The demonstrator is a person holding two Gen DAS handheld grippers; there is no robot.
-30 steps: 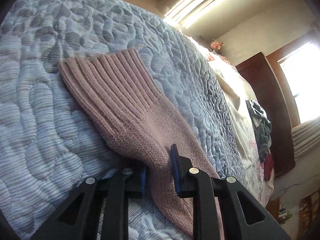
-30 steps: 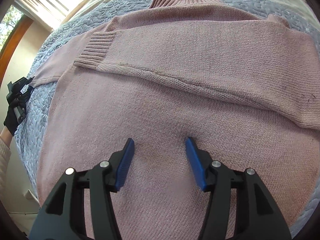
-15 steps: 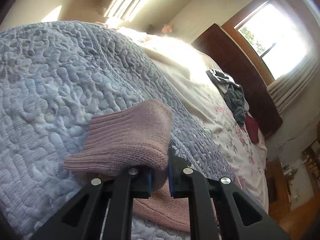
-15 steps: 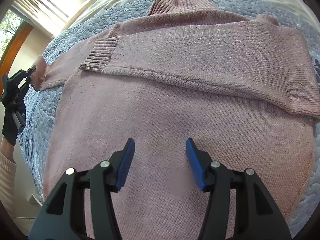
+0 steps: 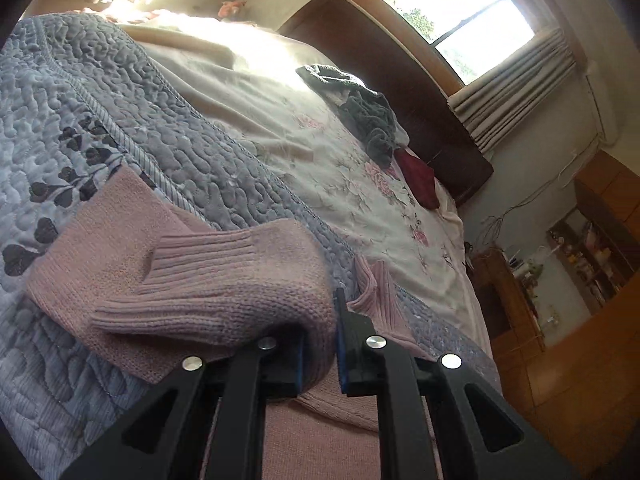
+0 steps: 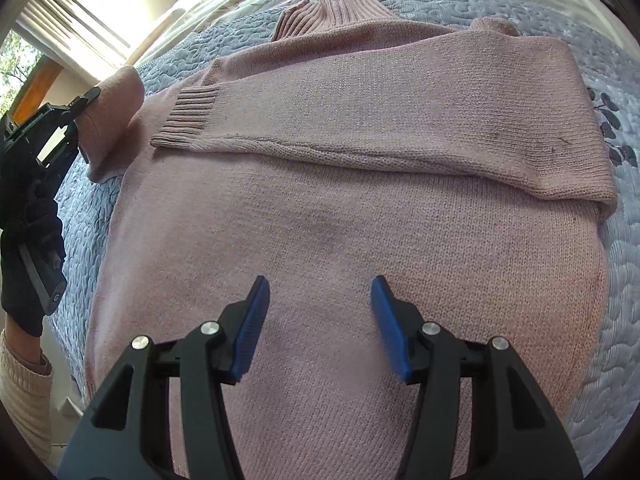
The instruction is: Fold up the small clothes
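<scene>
The left gripper (image 5: 320,344) is clenched on the pink sweater's (image 6: 340,200) free sleeve (image 5: 224,280), lifted to fold across the body, while the right gripper (image 6: 318,328) hovers released just above the sweater spread on the quilt (image 5: 120,92) beneath it.

We've got a blue-grey quilted bedspread (image 5: 192,148) with a dark leaf print (image 5: 60,184) along one edge, and next to it a cream floral sheet (image 5: 352,184) covering the rest of the bed. On that sheet sits a crumpled grey-green garment (image 5: 370,122) with a dark red cloth (image 5: 420,178) just beside it, both near the dark wooden headboard (image 5: 400,76). Behind that we see a bright window (image 5: 456,16) with bunched pale curtains (image 5: 516,88), and cluttered wooden shelves (image 5: 592,256) off by the wall.
</scene>
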